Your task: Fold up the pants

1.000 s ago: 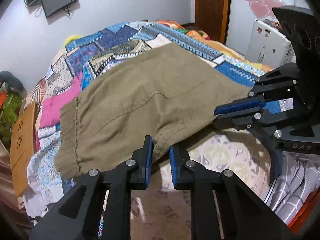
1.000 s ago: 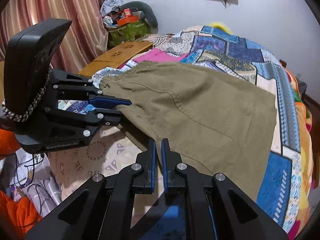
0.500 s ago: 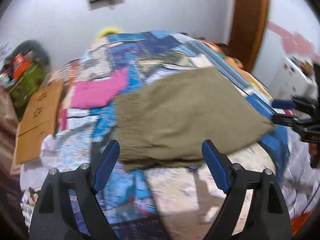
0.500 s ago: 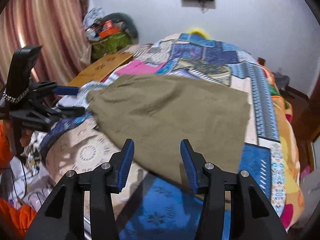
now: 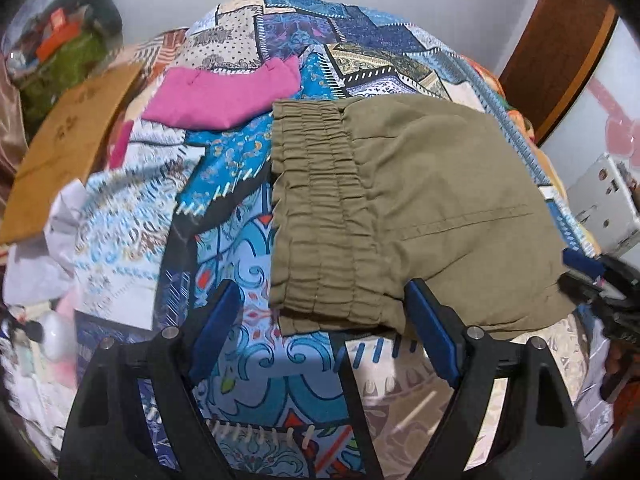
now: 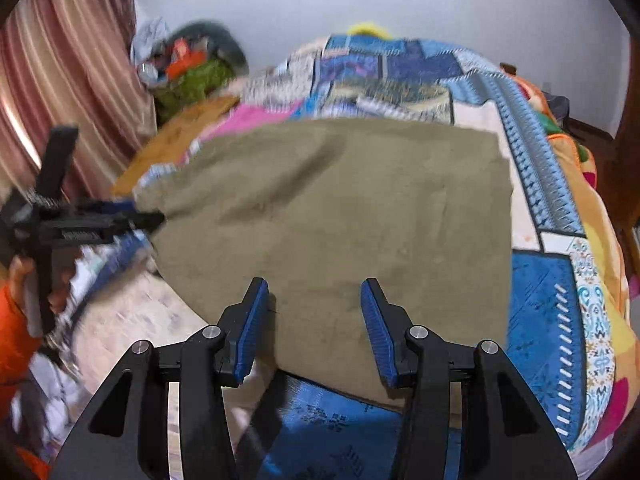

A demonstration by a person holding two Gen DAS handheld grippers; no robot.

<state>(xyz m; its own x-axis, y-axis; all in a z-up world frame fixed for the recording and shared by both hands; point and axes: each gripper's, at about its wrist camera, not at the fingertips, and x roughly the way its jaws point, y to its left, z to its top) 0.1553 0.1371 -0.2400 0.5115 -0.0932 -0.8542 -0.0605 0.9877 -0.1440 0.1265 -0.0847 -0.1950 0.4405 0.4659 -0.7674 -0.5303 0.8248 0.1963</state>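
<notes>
The olive pants (image 5: 420, 208) lie folded flat on the patchwork quilt (image 5: 248, 248) of the bed, with the gathered waistband (image 5: 320, 216) toward the left in the left wrist view and the folded edge near the bed's front edge. The left gripper (image 5: 324, 334) hovers over the waistband's near corner with its jaws wide apart, gripping nothing. The right gripper (image 6: 310, 326) hangs above the near edge of the pants (image 6: 340, 208), jaws part-way apart, the cloth lying below them and not pinched. A pink cloth (image 5: 224, 94) lies on the quilt just beyond the waistband. A flat brown cardboard piece (image 5: 68, 148) rests at the bed's left side. No container shows clearly; the far-left clutter (image 5: 60, 48) is too blurred to tell
</notes>
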